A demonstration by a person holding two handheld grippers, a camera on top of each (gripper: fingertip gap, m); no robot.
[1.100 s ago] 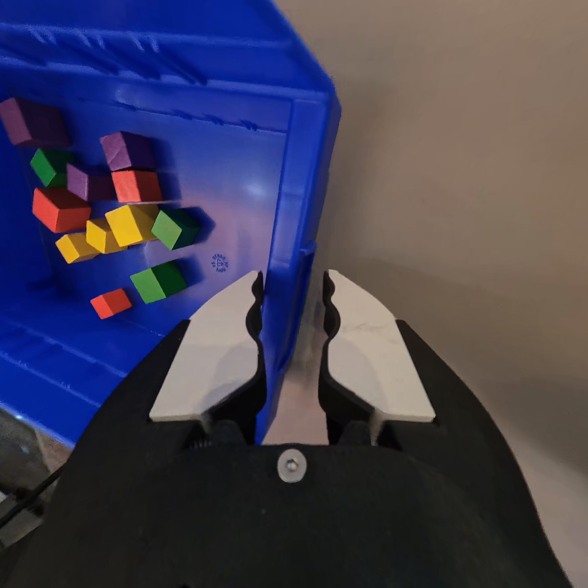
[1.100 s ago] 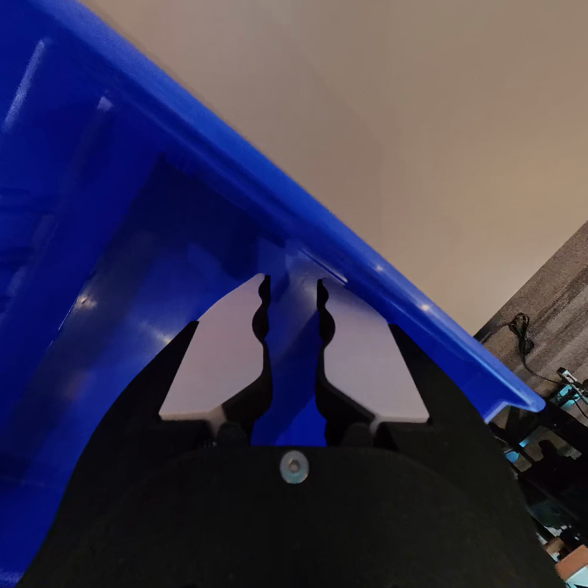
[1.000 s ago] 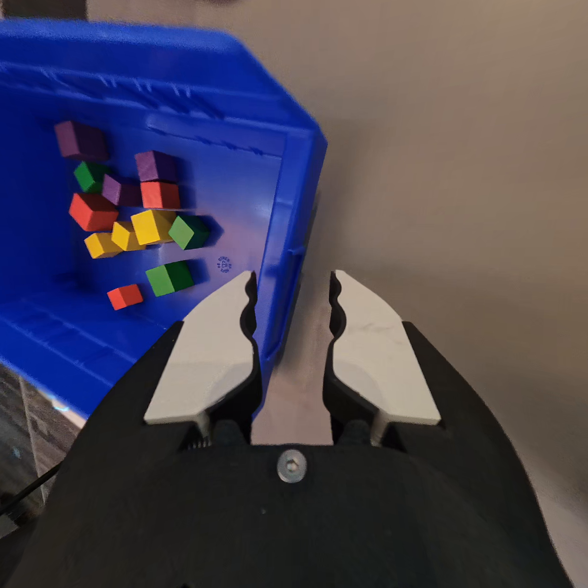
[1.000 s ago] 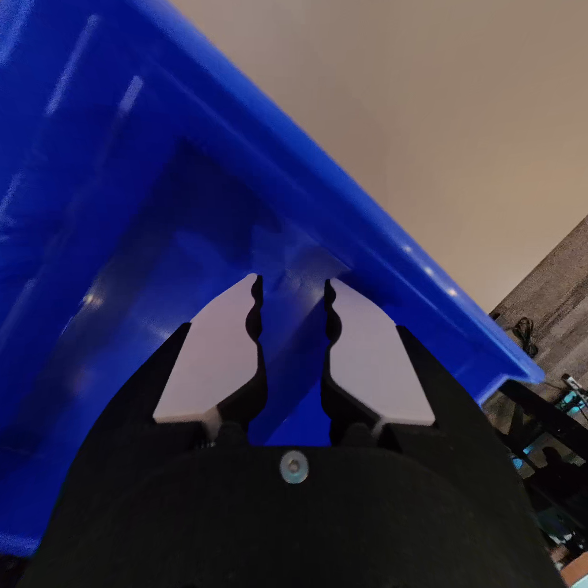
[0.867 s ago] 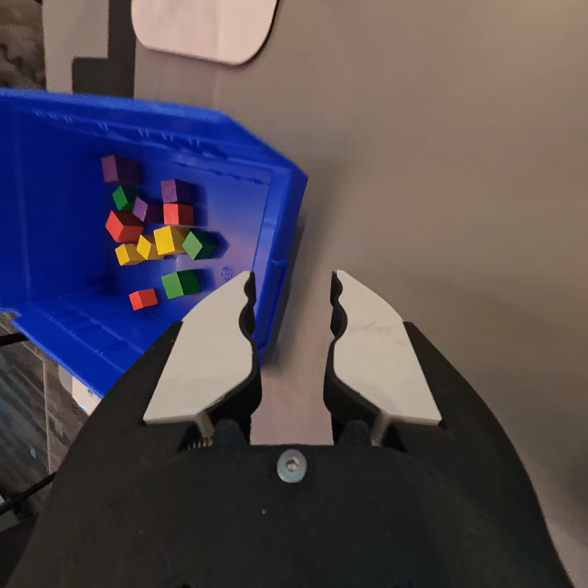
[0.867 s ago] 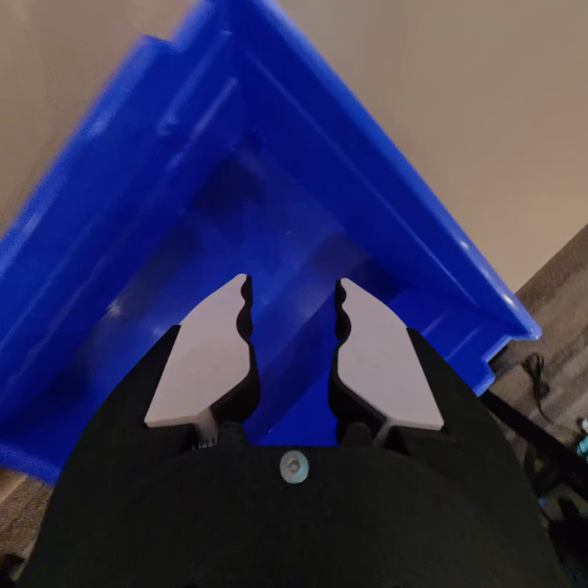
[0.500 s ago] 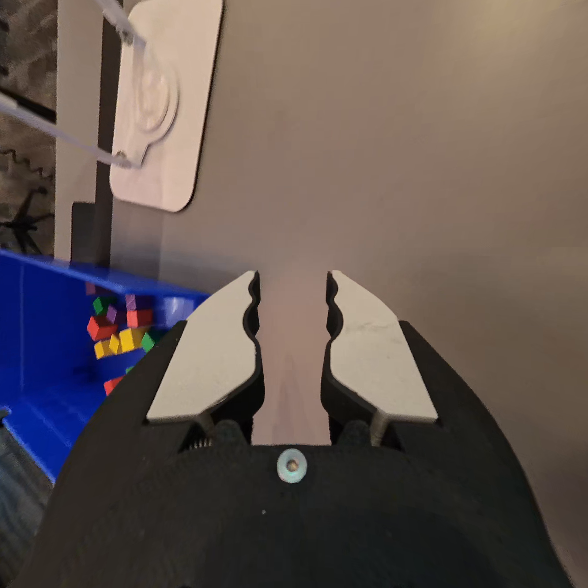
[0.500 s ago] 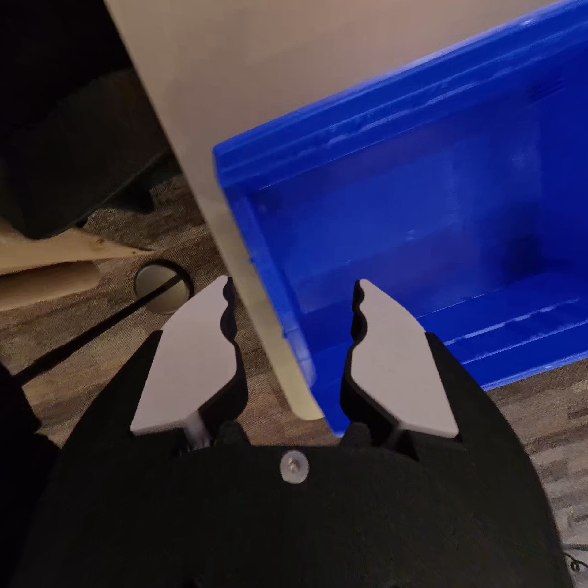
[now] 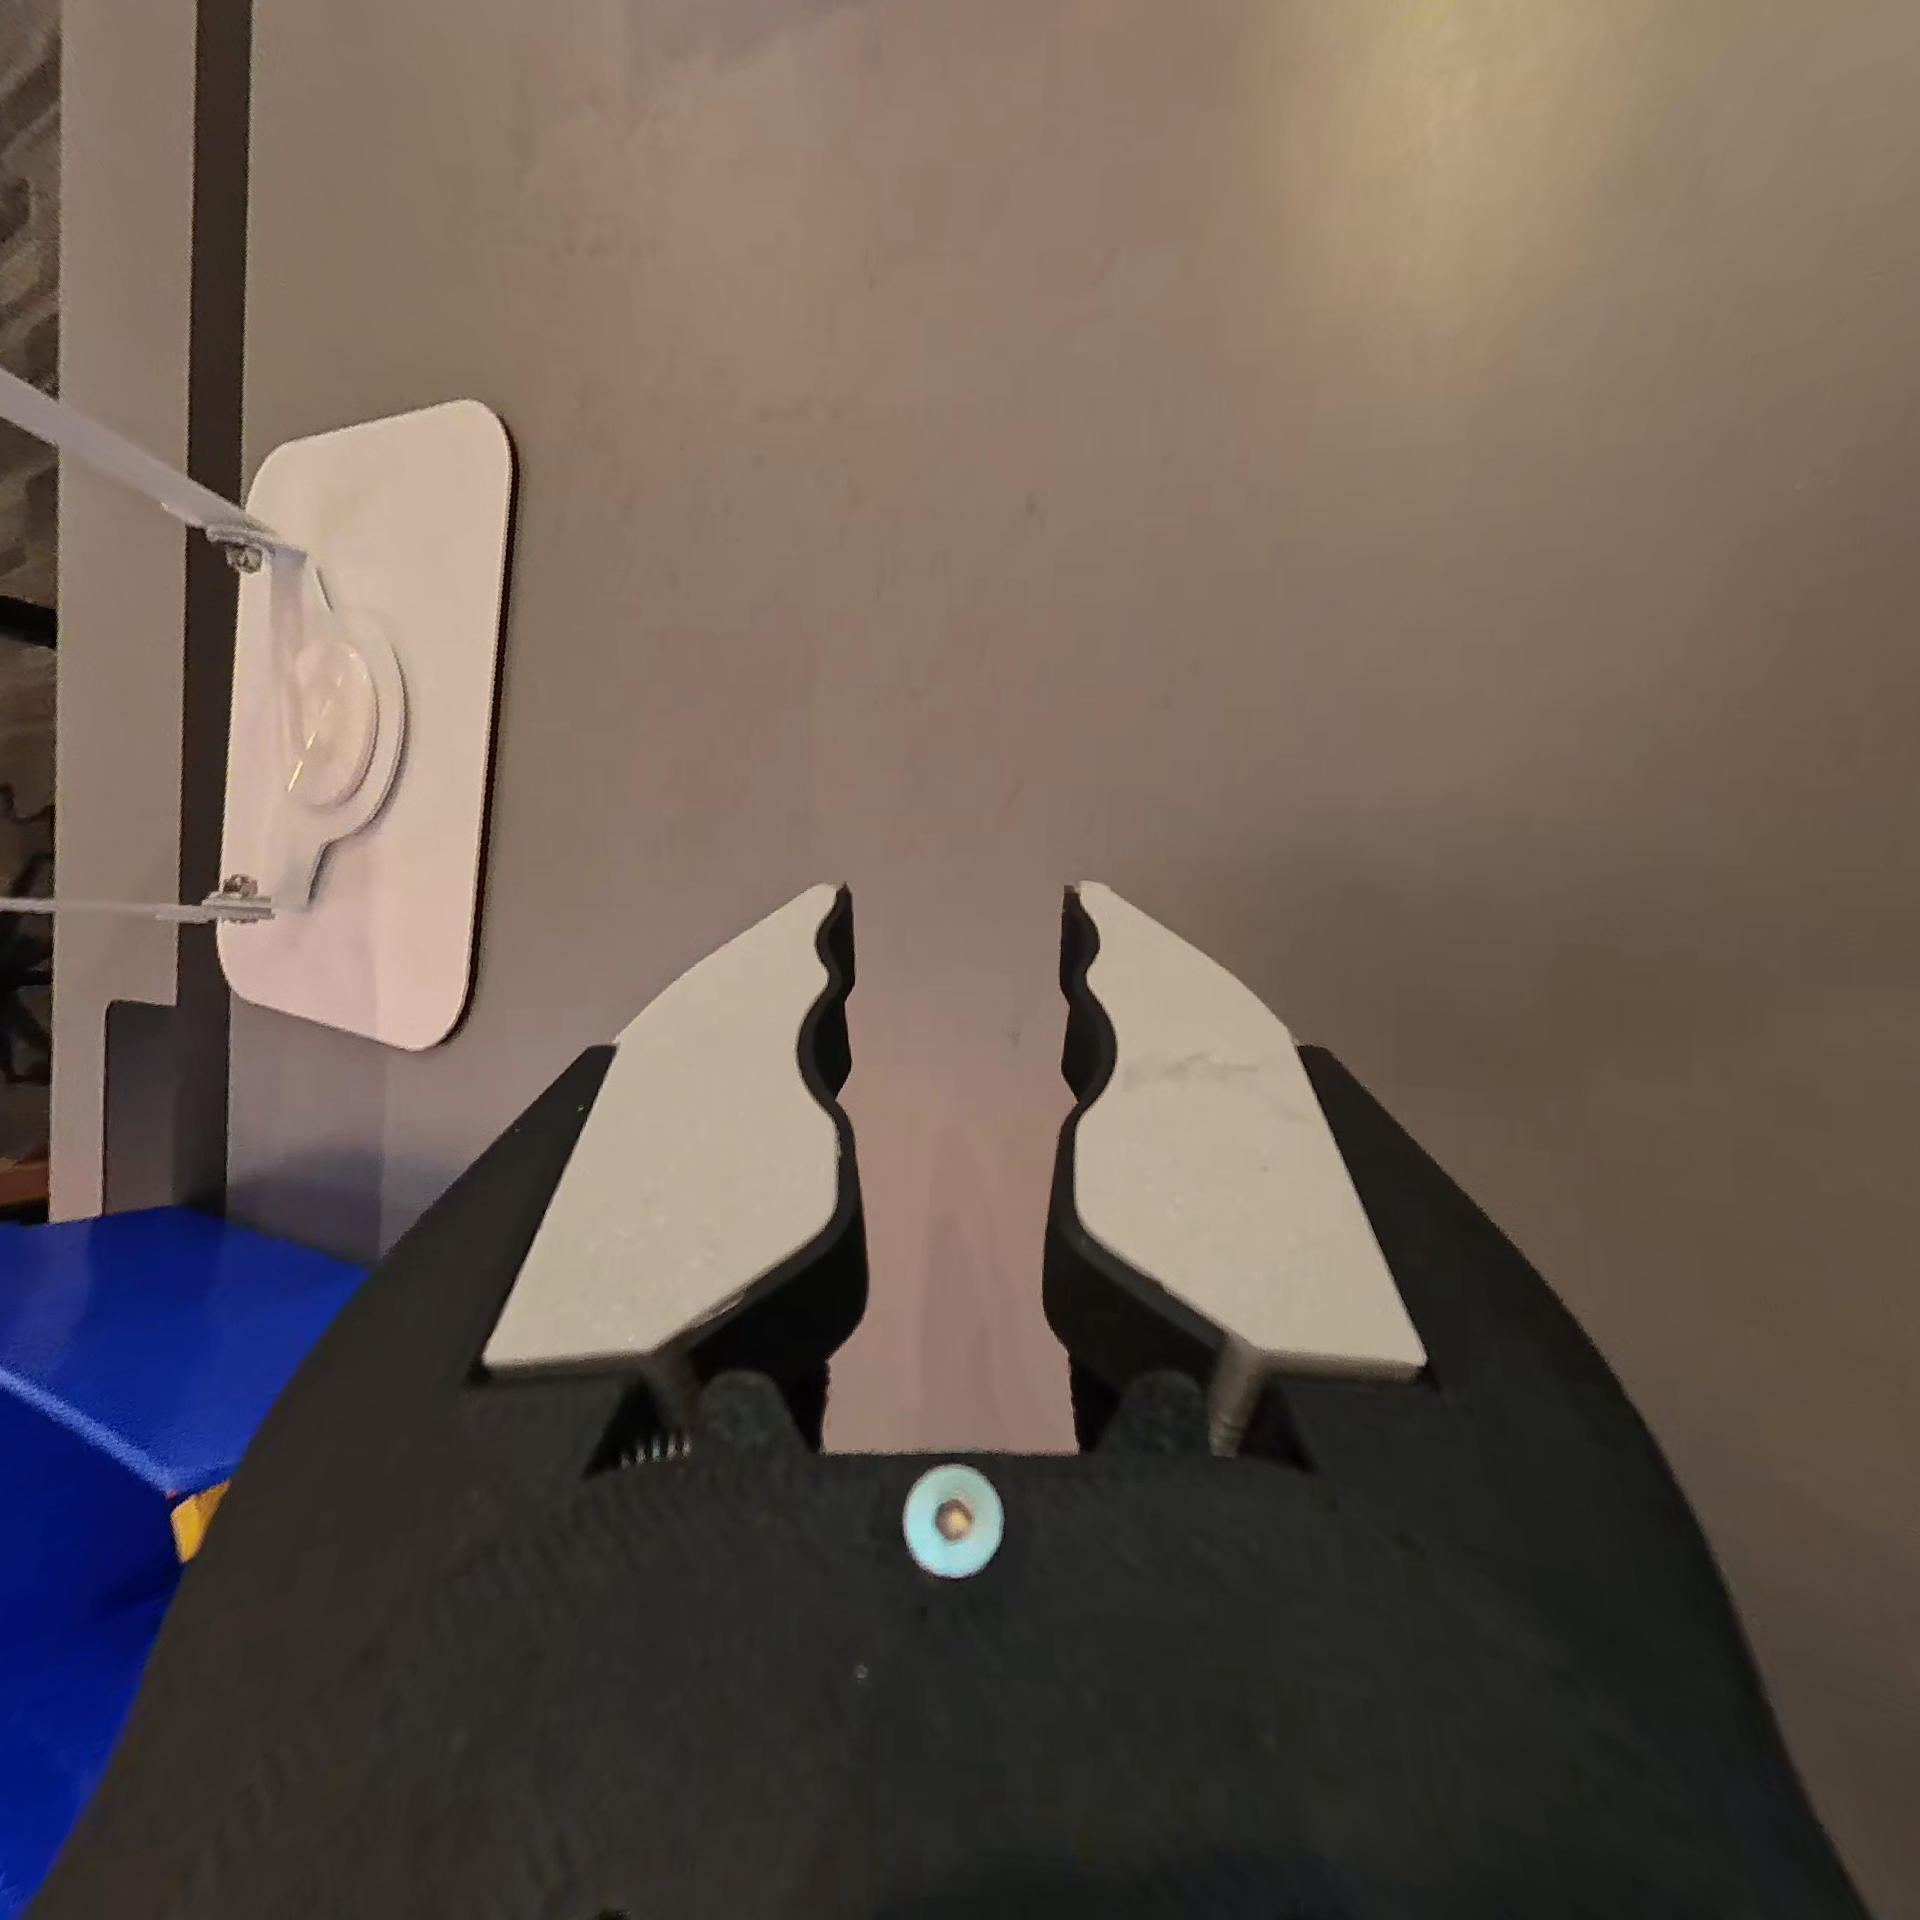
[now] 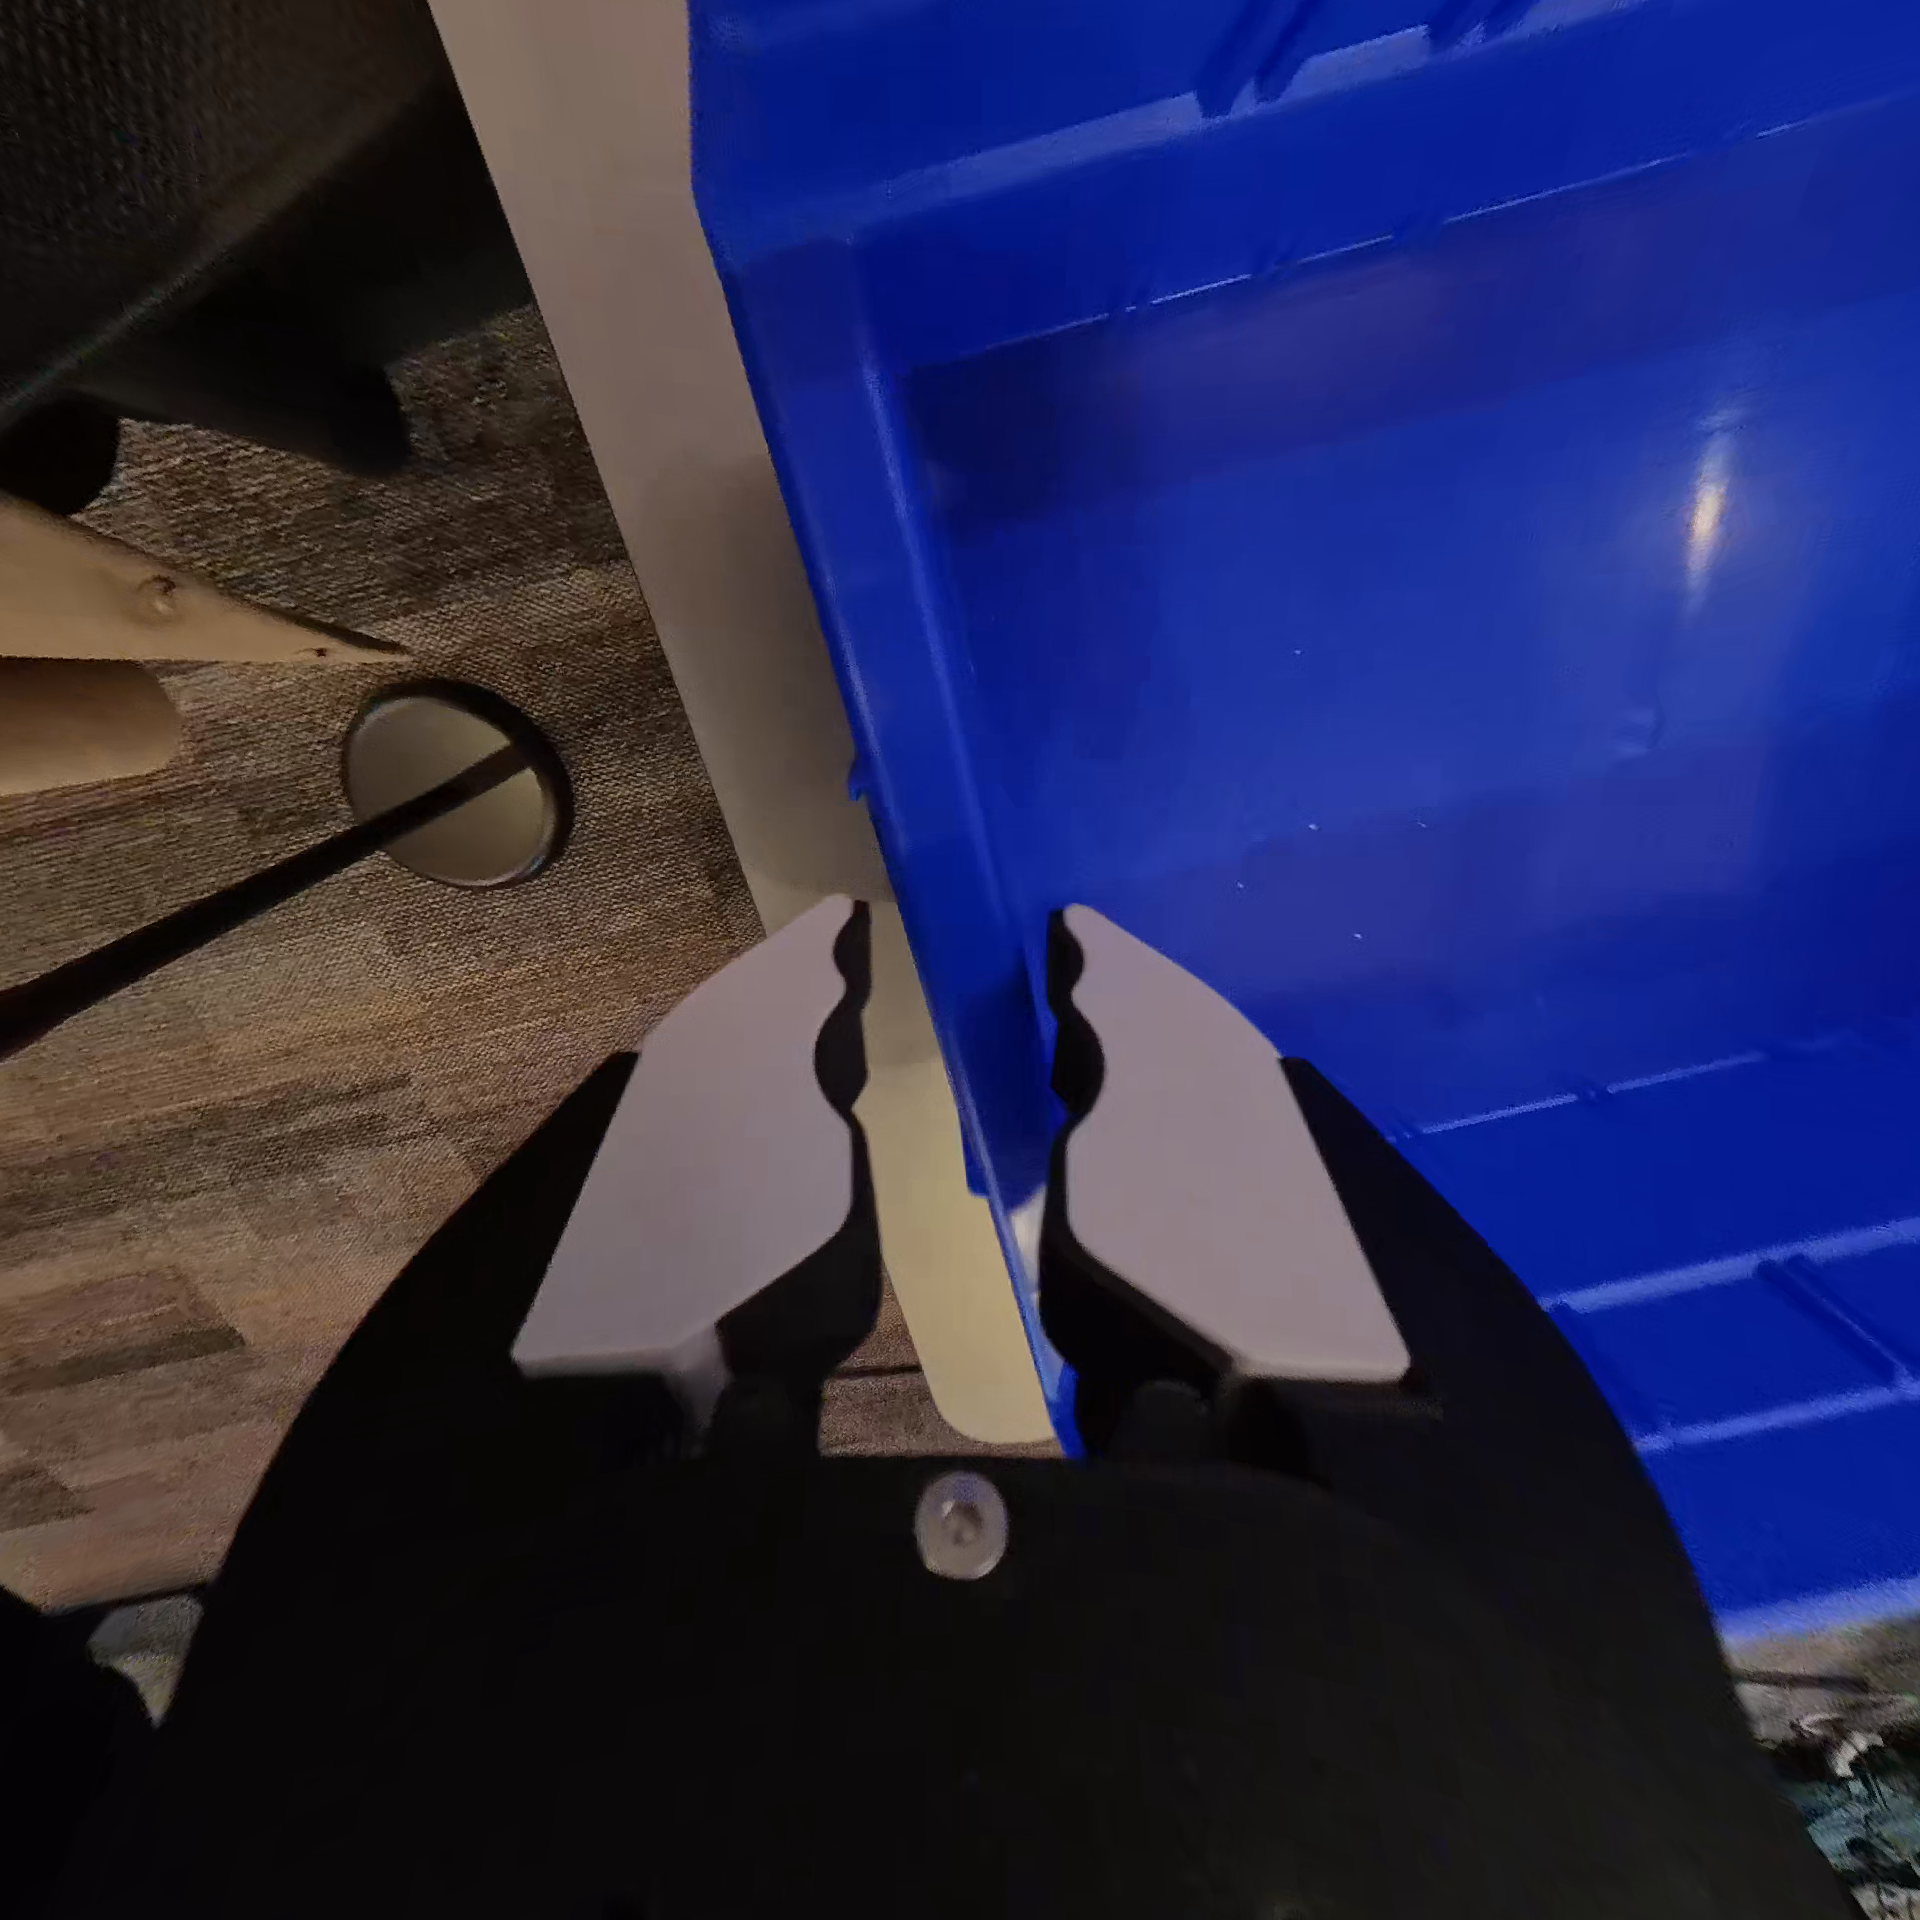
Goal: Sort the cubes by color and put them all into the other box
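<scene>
step: no cube held yet | left gripper [image 9: 954, 904] spread, empty over table [image 9: 1351, 520] | right gripper [image 10: 951, 920] spread astride empty box [image 10: 1403, 675] wall | next: reach cube box [image 9: 125, 1309]

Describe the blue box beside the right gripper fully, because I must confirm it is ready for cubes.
The blue box looks like glossy moulded plastic, with a ribbed, stepped rim and plain inner walls. No cubes show in the part visible. It sits at the white table's edge, a corner overhanging the carpet. The right gripper, open, straddles its side wall without clearly gripping it.
</scene>
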